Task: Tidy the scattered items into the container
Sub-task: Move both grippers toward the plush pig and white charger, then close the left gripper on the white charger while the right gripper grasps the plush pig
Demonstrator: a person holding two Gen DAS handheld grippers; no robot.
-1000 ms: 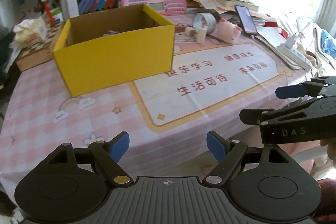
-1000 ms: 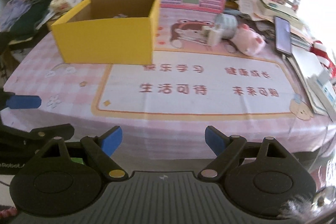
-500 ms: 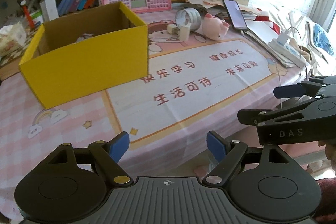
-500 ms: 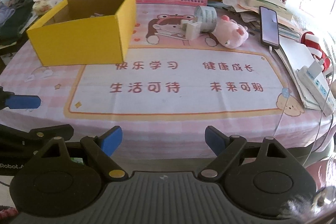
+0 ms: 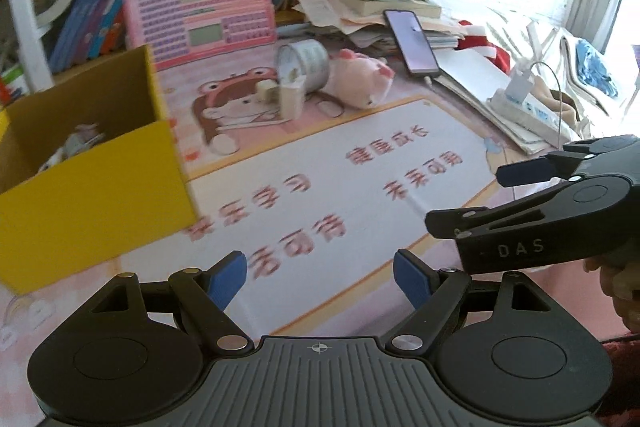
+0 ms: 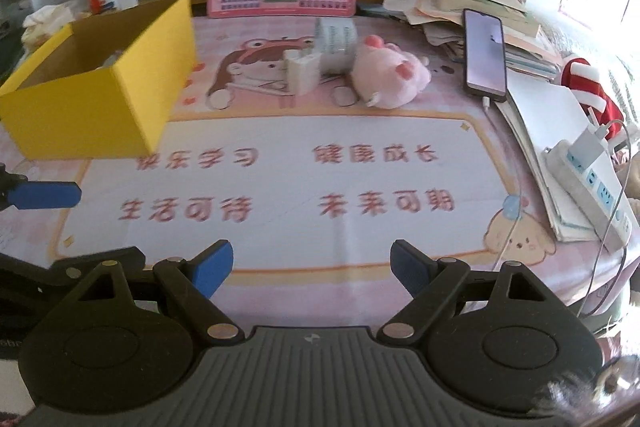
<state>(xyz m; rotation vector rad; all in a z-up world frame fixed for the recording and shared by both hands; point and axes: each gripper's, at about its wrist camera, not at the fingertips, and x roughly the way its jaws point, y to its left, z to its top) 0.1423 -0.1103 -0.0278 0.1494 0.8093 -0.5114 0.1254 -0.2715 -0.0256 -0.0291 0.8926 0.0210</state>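
Yellow box (image 5: 92, 187) shifted left, pink mat (image 6: 280, 179)

We see a yellow cardboard box (image 6: 100, 95), matt outside and plain brown inside. The pink pig (image 6: 390, 77) is soft, fuzzy plush. Next to it, the roll of tape (image 5: 306, 65) looks shiny, and the small white block (image 6: 302, 75) looks like smooth plastic. The table mat (image 6: 280, 183) is smooth with a light shine. Far right, the phone (image 6: 484, 57) has a glossy glass screen. Our gripper fingers (image 6: 210, 267) are matt black plastic with blue pads.
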